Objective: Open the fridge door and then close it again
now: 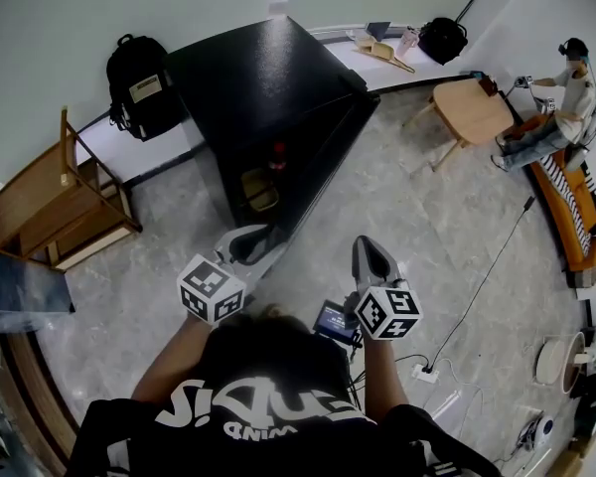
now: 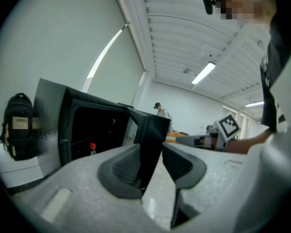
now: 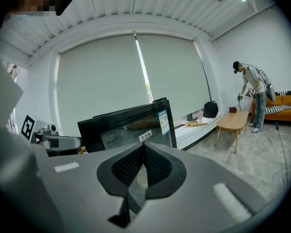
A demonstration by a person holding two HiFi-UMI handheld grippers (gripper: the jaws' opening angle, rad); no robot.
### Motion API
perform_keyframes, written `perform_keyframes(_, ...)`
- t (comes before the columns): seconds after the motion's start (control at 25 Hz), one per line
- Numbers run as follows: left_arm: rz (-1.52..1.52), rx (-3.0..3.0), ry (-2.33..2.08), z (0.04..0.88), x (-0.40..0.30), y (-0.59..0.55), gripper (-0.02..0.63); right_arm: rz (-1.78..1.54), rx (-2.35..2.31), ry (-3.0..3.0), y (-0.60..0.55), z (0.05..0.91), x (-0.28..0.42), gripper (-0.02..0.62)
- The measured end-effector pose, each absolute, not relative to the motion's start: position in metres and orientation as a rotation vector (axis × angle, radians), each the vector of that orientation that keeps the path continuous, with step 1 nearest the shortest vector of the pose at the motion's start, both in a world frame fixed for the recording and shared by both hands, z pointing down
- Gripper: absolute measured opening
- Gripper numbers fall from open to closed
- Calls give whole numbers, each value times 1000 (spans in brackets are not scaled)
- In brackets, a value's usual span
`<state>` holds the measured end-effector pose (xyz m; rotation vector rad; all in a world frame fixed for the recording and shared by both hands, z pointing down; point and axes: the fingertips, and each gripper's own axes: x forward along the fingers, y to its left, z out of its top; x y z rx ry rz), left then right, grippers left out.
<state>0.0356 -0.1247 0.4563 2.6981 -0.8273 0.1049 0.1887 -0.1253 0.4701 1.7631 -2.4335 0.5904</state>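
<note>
1. left gripper (image 2: 153, 152): the jaws stand about half apart with the free edge of the door (image 2: 154, 127) between them. the edge lies against the left pad, and a gap shows beside the right pad, so there is no clamp on it.
2. right gripper (image 3: 144, 147): the jaws are together at the tips with nothing between them. it hangs just right of the door and faces the door's glossy front and its stickers (image 3: 145, 136).
3. the fridge (image 1: 258, 68) is black and stands against the wall ledge. its door is swung well open toward the person.
4. inside the fridge, the left gripper view shows a bottle (image 2: 92, 148) with a red cap upright on a shelf. the head view also shows a yellowish thing (image 1: 260, 189) lower in the dark cavity, too dim to name.
5. a backpack (image 1: 139, 85) sits on the ledge left of the fridge, and a dark bag (image 1: 442, 40) on the ledge to the right.
6. a low wooden table (image 1: 472, 112) stands right of the fridge, with a person (image 1: 561, 107) beside it.
</note>
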Motion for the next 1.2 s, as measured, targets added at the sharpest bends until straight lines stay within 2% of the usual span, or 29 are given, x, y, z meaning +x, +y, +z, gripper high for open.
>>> perform_keyframes(0.44, 114, 2703, -785, 458, 47, -116, 83, 590, 1765, -2430, -129, 471, 185, -3)
perform_keyframes(1.2, 114, 2712, -798, 459, 42, -121, 81, 593, 1749, -2445, -141, 473, 179, -3)
